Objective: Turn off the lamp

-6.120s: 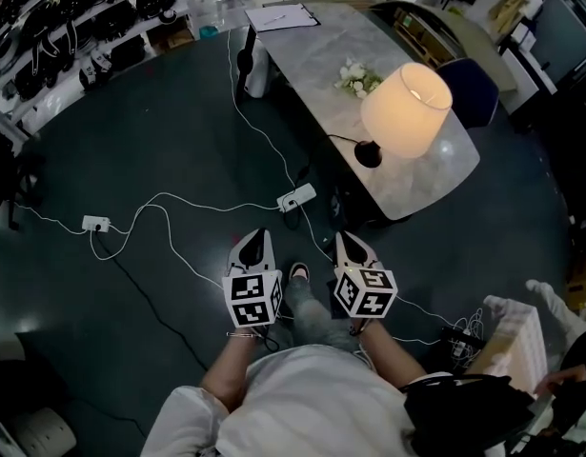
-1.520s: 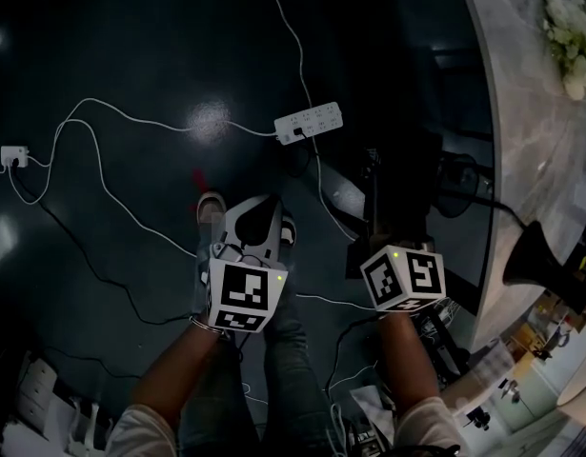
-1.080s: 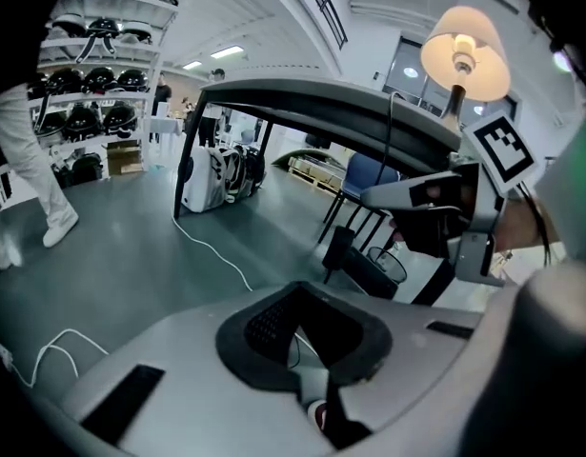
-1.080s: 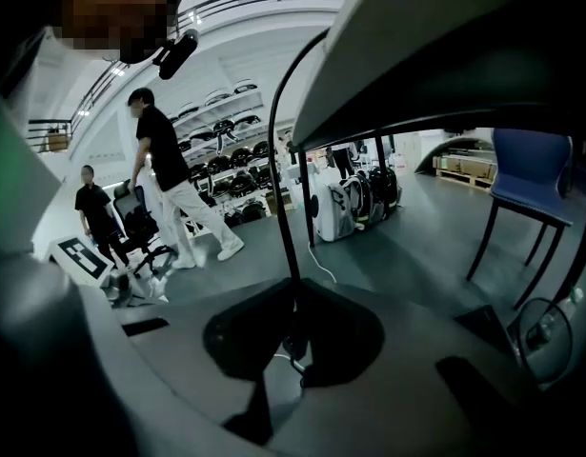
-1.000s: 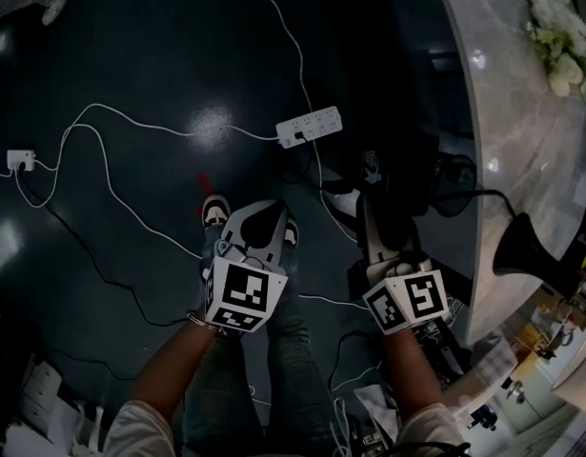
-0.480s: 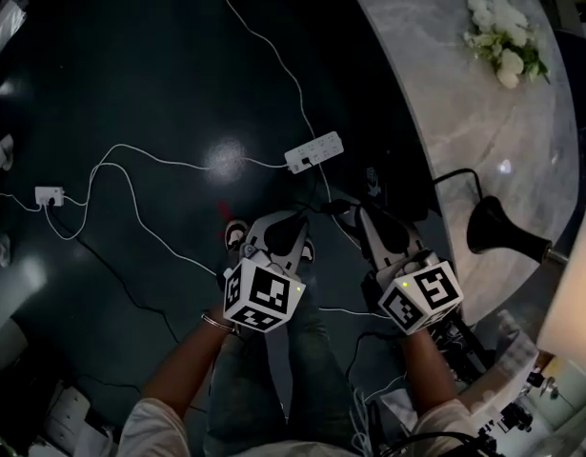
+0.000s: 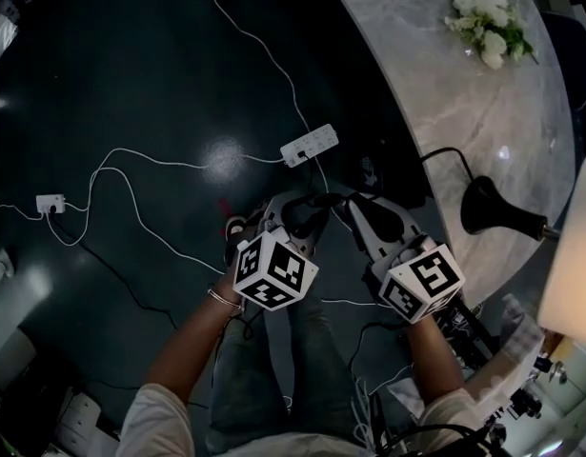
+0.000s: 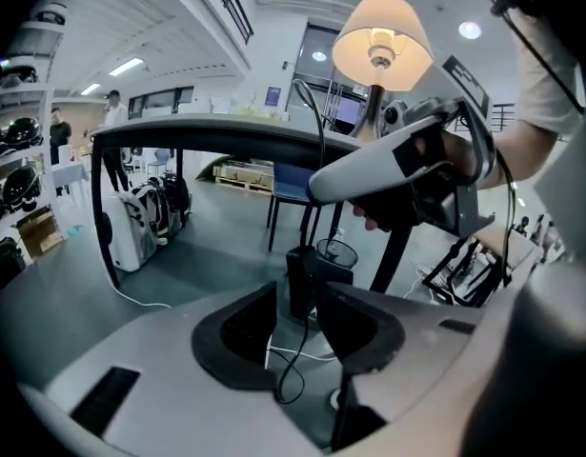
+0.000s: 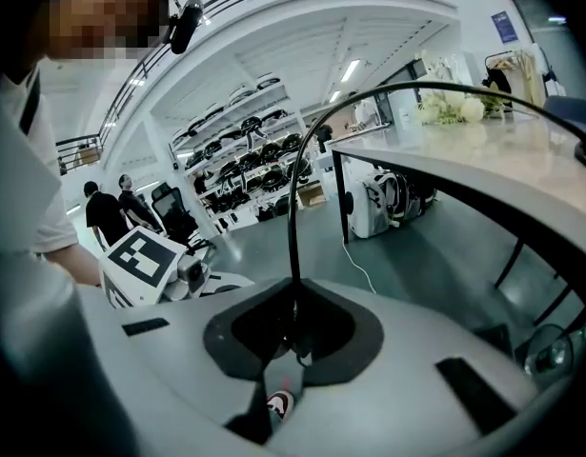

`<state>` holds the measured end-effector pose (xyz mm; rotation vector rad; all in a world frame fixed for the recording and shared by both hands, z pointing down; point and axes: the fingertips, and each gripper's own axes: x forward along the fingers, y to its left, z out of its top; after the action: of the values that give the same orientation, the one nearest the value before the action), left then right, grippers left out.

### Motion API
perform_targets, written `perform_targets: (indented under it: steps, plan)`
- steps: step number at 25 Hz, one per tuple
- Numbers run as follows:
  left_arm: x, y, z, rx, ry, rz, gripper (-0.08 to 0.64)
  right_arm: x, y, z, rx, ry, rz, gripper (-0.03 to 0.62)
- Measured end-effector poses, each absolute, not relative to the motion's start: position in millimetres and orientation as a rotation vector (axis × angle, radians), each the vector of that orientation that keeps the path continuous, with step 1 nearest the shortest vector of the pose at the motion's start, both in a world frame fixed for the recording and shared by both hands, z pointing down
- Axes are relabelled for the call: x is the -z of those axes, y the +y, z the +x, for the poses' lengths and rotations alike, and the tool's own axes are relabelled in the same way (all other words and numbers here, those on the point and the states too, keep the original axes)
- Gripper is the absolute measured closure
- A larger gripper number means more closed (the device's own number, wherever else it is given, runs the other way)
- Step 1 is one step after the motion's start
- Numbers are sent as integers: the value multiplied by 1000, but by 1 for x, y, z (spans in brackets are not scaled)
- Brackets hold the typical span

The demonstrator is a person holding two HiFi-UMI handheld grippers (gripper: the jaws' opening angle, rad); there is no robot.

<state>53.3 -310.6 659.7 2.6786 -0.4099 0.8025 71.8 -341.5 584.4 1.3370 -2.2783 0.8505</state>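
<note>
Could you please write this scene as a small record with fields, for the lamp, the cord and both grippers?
lamp: table lamp with cream shade, shade glows, so seemingly on
table: grey marble-pattern table, white flowers on it
right hand-held gripper: shut on the thin black cord
left hand-held gripper: jaws just opened; small black block on that cord stands between them, ungripped

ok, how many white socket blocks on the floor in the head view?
2. A long white multi-socket power strip lies on the dark floor beside the grey marble table; a small white socket block sits at far left. More may be hidden under the table.
</note>
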Motion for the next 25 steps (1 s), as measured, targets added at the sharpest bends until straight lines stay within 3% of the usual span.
perform_targets:
  steps: [25]
  plan:
    - [-655,-289,68,-764,-293,2720,451,-588,-326,75,-848,-2294,1292,577]
